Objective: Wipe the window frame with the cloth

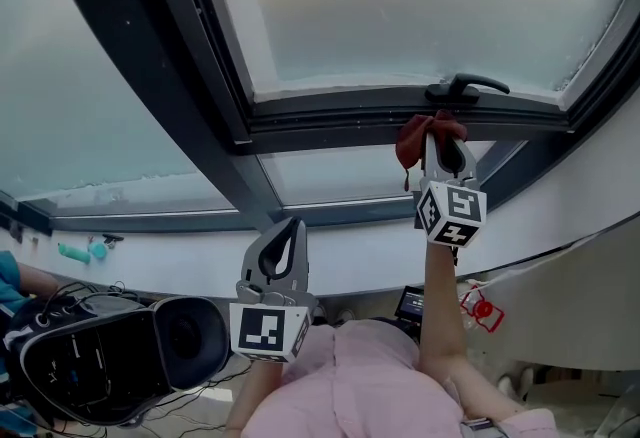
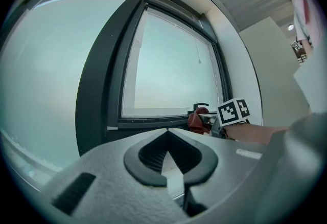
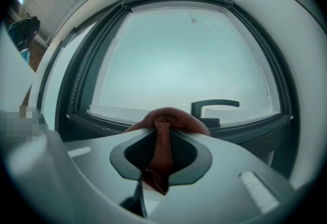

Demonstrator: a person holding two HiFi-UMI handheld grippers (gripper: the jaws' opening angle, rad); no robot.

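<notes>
My right gripper [image 1: 446, 138] pinches the red cloth [image 3: 166, 115] by a bunched fold at the frame [image 1: 340, 112], near the handle [image 1: 470, 83]. The cloth looks soft, light and limp. My left gripper [image 1: 288, 226] is closed and empty.

Soft, cool daylight is admitted through the frosted panes [image 1: 400, 6]; the dark window frame [image 1: 190, 96] is seen backlit, its detail lost in shade; both gripper views are bowed by the wide lens and vignetted black at the corners; the near left tongs [image 2: 166, 133] are rendered slightly soft.
</notes>
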